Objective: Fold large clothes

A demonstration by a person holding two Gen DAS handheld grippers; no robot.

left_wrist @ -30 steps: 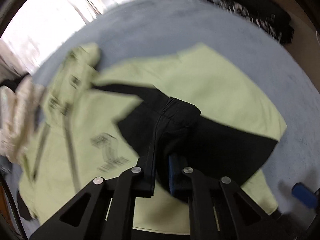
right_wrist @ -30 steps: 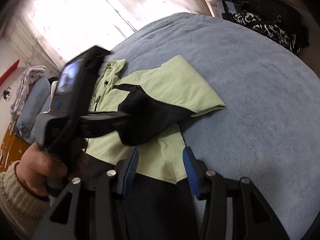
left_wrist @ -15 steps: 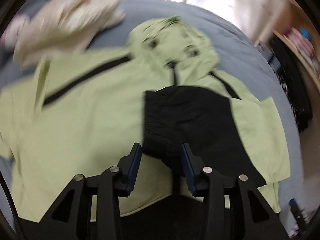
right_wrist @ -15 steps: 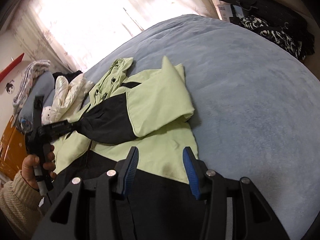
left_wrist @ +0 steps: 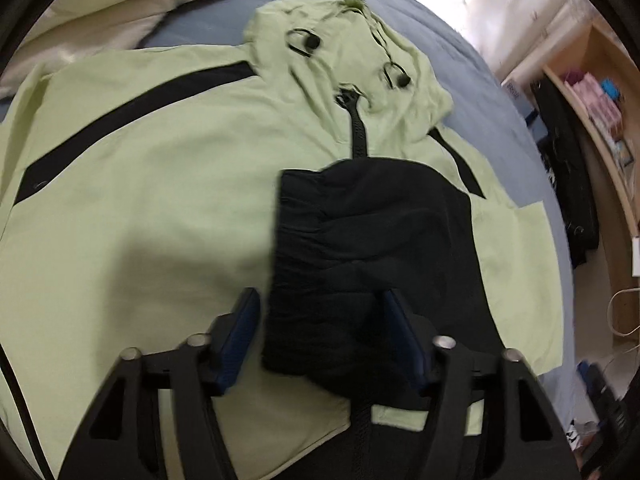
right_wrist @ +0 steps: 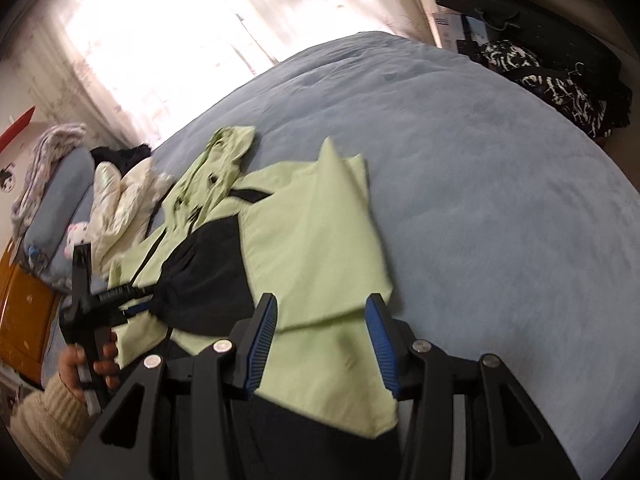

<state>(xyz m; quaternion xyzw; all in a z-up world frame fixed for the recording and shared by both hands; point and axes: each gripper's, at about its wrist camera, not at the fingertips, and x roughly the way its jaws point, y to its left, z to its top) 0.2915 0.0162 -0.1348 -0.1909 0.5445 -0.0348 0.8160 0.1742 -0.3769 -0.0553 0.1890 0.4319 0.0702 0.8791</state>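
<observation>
Left gripper [left_wrist: 320, 340] stood with jaws apart over a black sleeve cuff on a green jacket spread on a bed.

Left wrist view: the jaws straddled the black cuff [left_wrist: 360, 248] without pressing it; the sleeve lay folded across the chest of the green jacket [left_wrist: 160, 200], below its hood [left_wrist: 340, 52], with a cream garment [left_wrist: 100, 12] beyond on the blue bed [left_wrist: 472, 76]. A second earlier the jaws were clamped on that cuff; they had since let go.
Right wrist view: the right gripper [right_wrist: 322, 344] hovered half-open and empty above the folded green sleeve panel, as before, while a hand [right_wrist: 88, 364] held the left gripper at the cuff.
Risk, as a judgement: lifting away could snag the cuff on a pad and drag the fold open.
</observation>
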